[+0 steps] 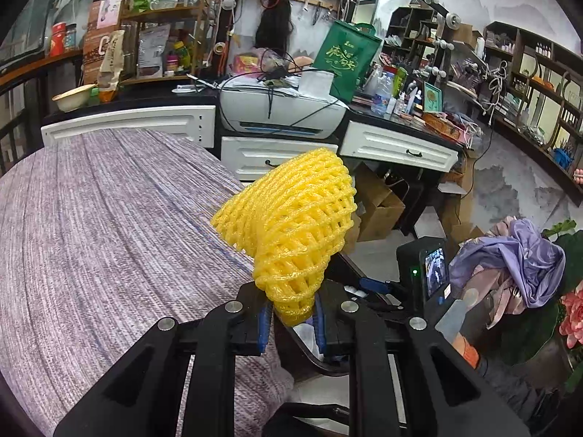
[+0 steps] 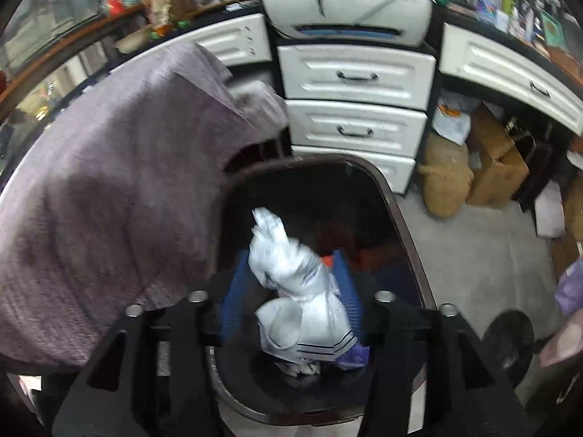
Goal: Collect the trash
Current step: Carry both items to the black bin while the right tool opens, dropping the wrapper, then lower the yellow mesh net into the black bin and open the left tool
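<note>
Left wrist view: the left gripper pinches one yellow foam net over the purple tablecloth. Right wrist view: the right gripper, jaws apart, has one crumpled white wrapper loose between them above one dark bin.

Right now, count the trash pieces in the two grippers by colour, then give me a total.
Yellow: 1, the foam net in the left gripper.
White: 1, the crumpled wrapper between the right gripper fingers, over the bin.
Total: 2.
</note>
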